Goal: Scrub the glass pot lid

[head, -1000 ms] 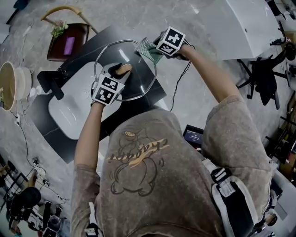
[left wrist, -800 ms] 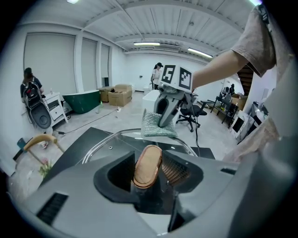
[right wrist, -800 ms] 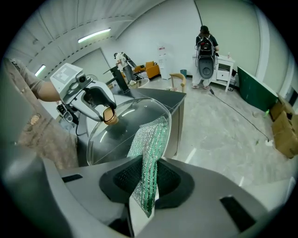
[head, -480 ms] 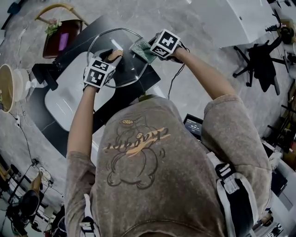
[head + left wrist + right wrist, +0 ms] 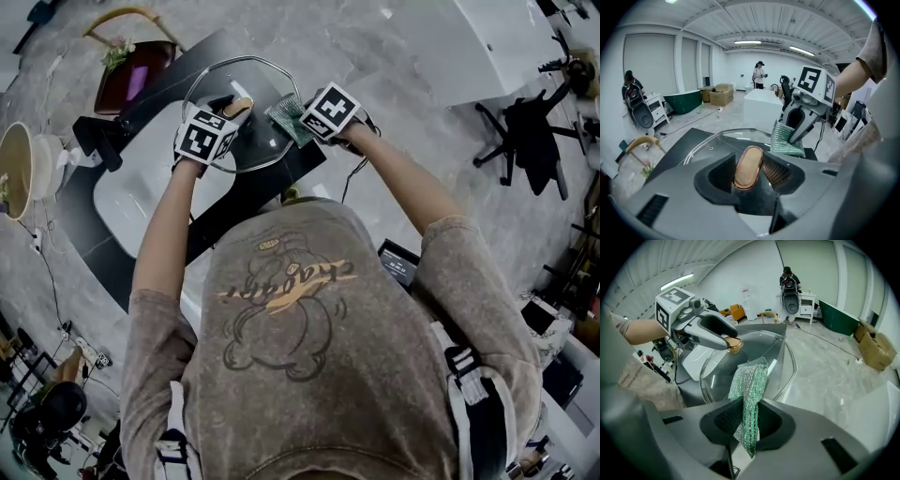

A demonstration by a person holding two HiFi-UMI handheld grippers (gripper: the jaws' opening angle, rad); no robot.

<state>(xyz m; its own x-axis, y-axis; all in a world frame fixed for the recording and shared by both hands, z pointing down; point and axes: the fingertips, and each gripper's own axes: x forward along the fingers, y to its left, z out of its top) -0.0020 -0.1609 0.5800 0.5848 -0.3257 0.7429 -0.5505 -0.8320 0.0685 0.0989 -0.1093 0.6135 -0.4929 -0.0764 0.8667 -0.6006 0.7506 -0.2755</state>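
Note:
The glass pot lid (image 5: 267,80) is held tilted over the black counter by its wooden knob (image 5: 238,107). My left gripper (image 5: 230,111) is shut on that knob. In the left gripper view the knob (image 5: 748,167) stands upright between the jaws, with the glass (image 5: 712,145) behind it. My right gripper (image 5: 300,120) is shut on a green scrub pad (image 5: 284,117) at the lid's right rim. In the right gripper view the pad (image 5: 751,394) hangs from the jaws over the lid's (image 5: 783,357) near edge. The left gripper (image 5: 731,344) is beyond it.
A white sink basin (image 5: 131,202) sits in the black counter (image 5: 94,253), with a black faucet (image 5: 98,145) at its left. A dark basket (image 5: 131,80) with a curved handle and a round bowl (image 5: 23,173) stand further left. An office chair (image 5: 525,131) is at the right.
The right gripper has slid the green pad along the lid's right rim, from its far part toward me. The left gripper keeps its hold on the knob.

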